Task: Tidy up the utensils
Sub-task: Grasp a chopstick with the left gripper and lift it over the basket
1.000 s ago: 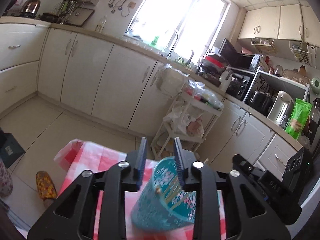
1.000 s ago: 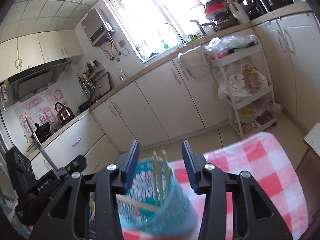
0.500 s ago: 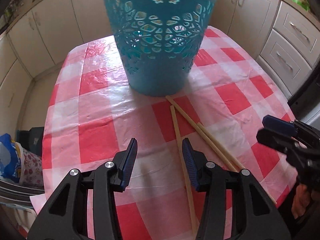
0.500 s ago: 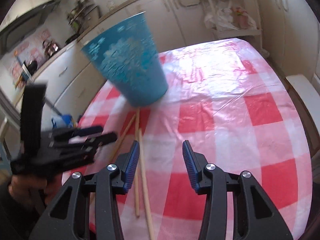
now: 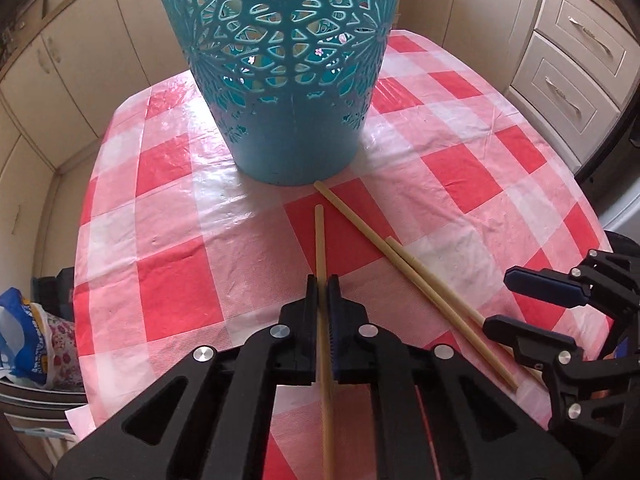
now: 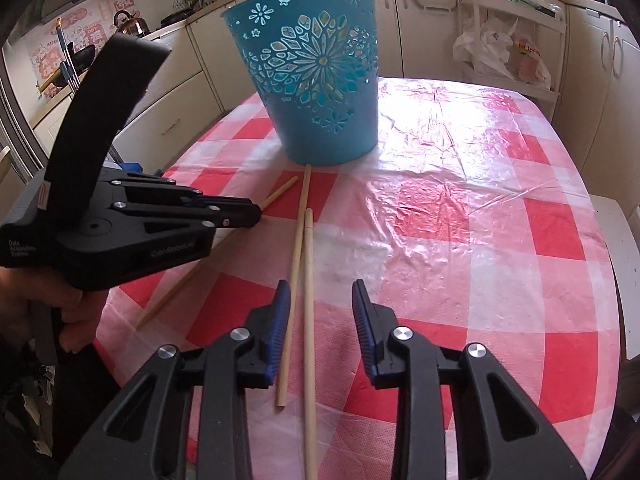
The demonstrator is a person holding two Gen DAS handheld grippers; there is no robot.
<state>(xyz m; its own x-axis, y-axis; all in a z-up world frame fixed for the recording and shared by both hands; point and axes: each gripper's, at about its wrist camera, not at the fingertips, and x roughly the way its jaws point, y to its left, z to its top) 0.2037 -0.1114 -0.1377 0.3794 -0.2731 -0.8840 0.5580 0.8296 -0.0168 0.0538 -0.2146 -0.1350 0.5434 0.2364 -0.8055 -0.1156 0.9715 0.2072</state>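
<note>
A teal cut-out basket (image 5: pixel 288 80) stands upright on the red-checked tablecloth (image 5: pixel 168 300); it also shows in the right wrist view (image 6: pixel 320 80). Three wooden chopsticks lie in front of it. My left gripper (image 5: pixel 322 286) is shut on one chopstick (image 5: pixel 319 240), which points at the basket; this gripper (image 6: pixel 256 212) and chopstick (image 6: pixel 280 194) also show in the right wrist view. My right gripper (image 6: pixel 322 300) is open, its jaws astride two chopsticks (image 6: pixel 302 248) lying side by side; it also shows in the left wrist view (image 5: pixel 516 304).
Cream kitchen cabinets (image 6: pixel 172 92) ring the table. A white trolley with plastic bags (image 6: pixel 504 52) stands at the far right. A blue bag (image 5: pixel 28 340) sits on the floor left of the table edge.
Both grippers have dropped from above the basket down to the tabletop. The left jaws closed on one chopstick. The right gripper moved in over the other two.
</note>
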